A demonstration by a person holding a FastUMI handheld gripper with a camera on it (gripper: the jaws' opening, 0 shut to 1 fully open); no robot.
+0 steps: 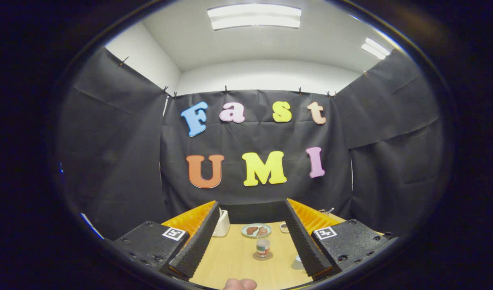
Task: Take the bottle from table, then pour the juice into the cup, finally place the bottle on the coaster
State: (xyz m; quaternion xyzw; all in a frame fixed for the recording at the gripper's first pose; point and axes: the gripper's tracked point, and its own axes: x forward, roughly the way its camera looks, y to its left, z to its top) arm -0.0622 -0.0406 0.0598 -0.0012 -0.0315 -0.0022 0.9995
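Fingertips of a hand [240, 284] lie nearest, our hand-held gripper [248, 241] gapes empty over the tabletop [230, 262], and we risk toppling the bottle [263, 246] on its coaster [255, 256] just ahead if we rush.

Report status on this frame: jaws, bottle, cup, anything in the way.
Gripper jaws open, nothing between. Small container on a coaster ahead, bottle or cup unclear. Plate beyond. Path ahead clear.
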